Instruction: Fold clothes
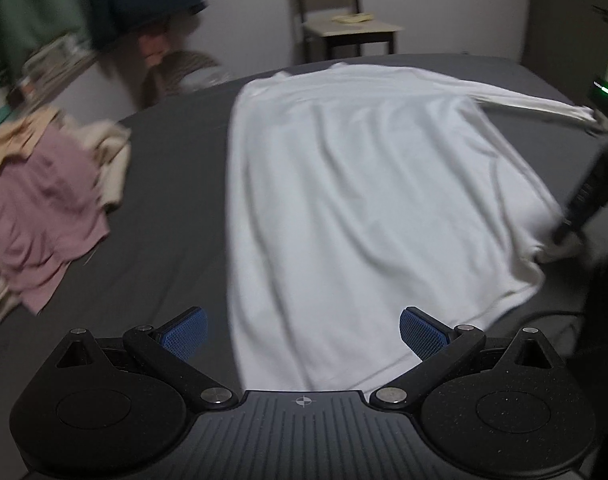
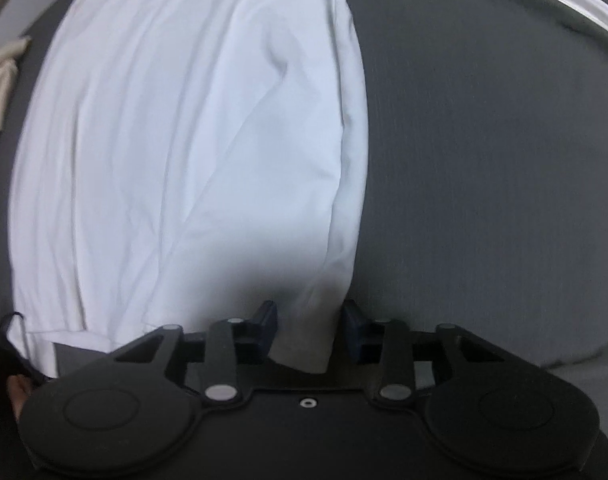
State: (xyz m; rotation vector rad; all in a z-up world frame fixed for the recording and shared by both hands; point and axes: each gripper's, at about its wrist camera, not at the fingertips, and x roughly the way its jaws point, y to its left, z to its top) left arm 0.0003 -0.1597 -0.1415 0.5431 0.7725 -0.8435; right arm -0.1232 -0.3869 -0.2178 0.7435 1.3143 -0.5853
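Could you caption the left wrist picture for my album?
Open left gripper hovers over a white long-sleeved shirt spread on a grey bed, other clothes heaped alongside.

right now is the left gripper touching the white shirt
Apart. The left wrist view shows the left gripper wide open, its blue fingers hovering above the white shirt, with nothing between them.

Left tool (image 1: 302,334): jaws spread wide, blue pads (image 1: 421,336) apart with nothing between them; held level, not in contact with anything.
Right tool (image 2: 308,330): jaws part-closed, a fold of white cloth between the pads (image 2: 353,320); firm contact cannot be confirmed.
Right tool, seen from left tool: far right, angled downward.
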